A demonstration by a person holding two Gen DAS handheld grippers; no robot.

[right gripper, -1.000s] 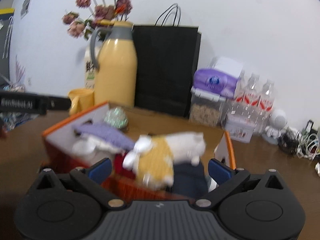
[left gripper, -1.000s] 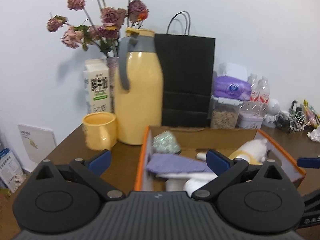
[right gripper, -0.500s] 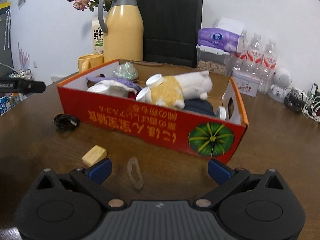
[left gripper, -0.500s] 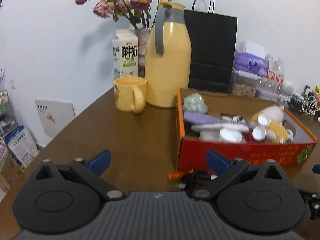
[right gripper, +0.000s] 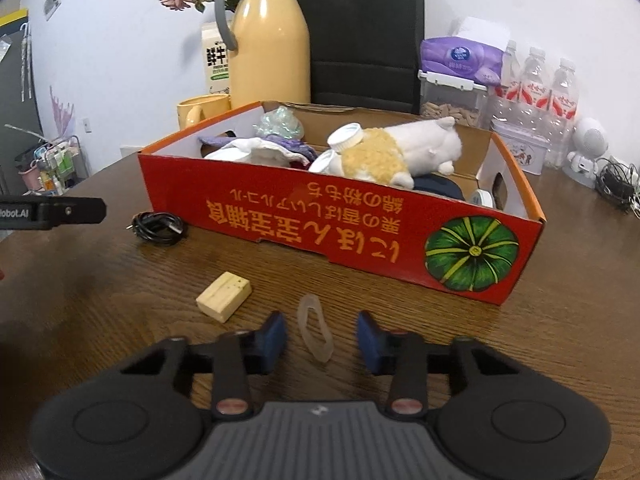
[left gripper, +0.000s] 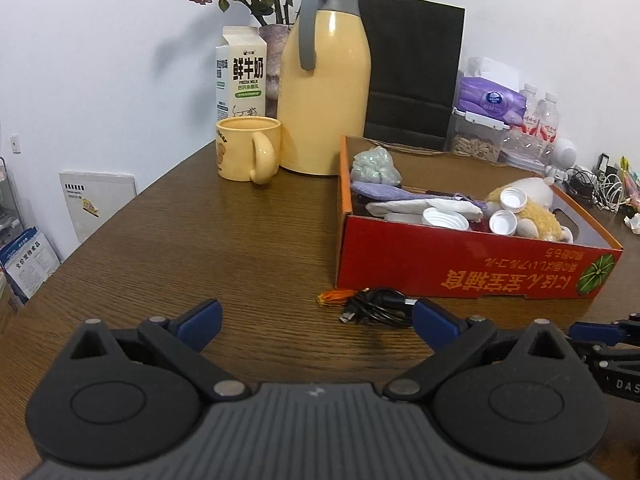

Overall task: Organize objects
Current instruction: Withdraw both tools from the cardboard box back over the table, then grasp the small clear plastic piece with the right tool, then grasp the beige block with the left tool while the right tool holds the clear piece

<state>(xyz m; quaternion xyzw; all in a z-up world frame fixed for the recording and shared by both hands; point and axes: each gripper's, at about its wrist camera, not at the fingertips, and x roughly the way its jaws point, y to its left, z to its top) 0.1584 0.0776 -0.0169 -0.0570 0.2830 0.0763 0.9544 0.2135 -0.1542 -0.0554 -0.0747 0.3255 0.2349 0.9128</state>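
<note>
The right gripper [right gripper: 321,338] hangs low over the brown worktop [right gripper: 120,300] with its blue fingers [right gripper: 273,335] parted and grasping nothing; a clear rubbery loop [right gripper: 315,333] lies flat on the wood between them, touching neither finger; just to its left sits a small pale yellow block [right gripper: 224,296], apart from the loop; beyond both stands a red cardboard box [right gripper: 340,236] printed with a green pumpkin, and inside it lie a white and yellow plush toy [right gripper: 400,152], white bottle caps, a purple cloth and a pale green bundle; a coiled black cable [right gripper: 159,228] lies on the worktop just beside the box's left front corner

The left gripper [left gripper: 316,316] is spread wide and holds nothing; it points at bare wood, with the black cable [left gripper: 378,306] just beside its right finger [left gripper: 434,322] and a small orange scrap [left gripper: 334,297] next to the cable, both close against the red box [left gripper: 460,272]; behind the box stand a yellow mug [left gripper: 246,148], a tall yellow jug [left gripper: 324,80], a milk carton [left gripper: 241,74] and a black paper bag [left gripper: 412,64]
</note>
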